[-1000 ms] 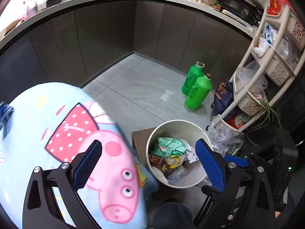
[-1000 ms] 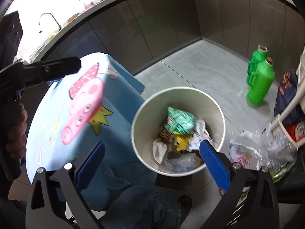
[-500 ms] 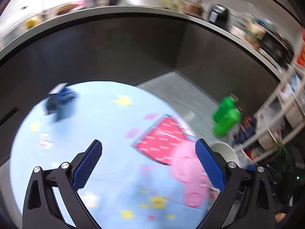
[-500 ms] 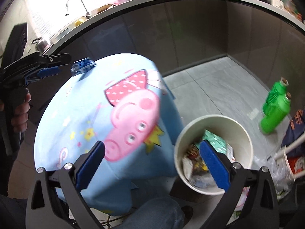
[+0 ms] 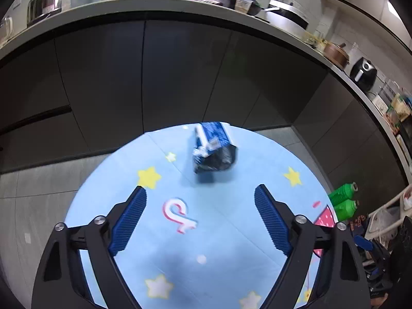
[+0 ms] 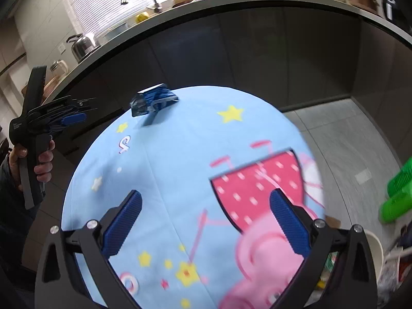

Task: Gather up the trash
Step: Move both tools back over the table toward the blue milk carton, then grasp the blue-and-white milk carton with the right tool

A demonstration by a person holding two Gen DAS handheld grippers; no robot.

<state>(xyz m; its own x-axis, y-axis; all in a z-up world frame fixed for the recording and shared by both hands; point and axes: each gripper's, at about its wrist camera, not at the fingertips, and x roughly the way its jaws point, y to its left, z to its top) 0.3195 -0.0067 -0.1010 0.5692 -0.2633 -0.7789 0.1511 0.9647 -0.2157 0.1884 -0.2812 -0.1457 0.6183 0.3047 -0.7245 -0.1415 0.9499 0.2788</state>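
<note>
A crumpled blue and white carton (image 5: 212,148) lies on the far side of a round table with a light-blue cartoon cloth (image 5: 231,231). My left gripper (image 5: 200,219) is open and empty, a short way in front of the carton. The carton also shows in the right wrist view (image 6: 153,100) at the table's far left edge. My right gripper (image 6: 206,226) is open and empty above the pink pig print (image 6: 262,252), far from the carton. The left gripper shows there (image 6: 64,118) at the left. The cream trash bin's rim (image 6: 374,247) peeks out at the lower right.
Dark cabinet fronts (image 5: 167,72) under a cluttered counter (image 5: 154,2) curve behind the table. Two green bottles (image 5: 343,200) stand on the tiled floor to the right, also in the right wrist view (image 6: 397,195). A white rack with bags (image 5: 386,216) is at the far right.
Both grippers have swung left, away from the trash bin and over the table. The blue carton has come to the centre of the left wrist view. Both stay open.
</note>
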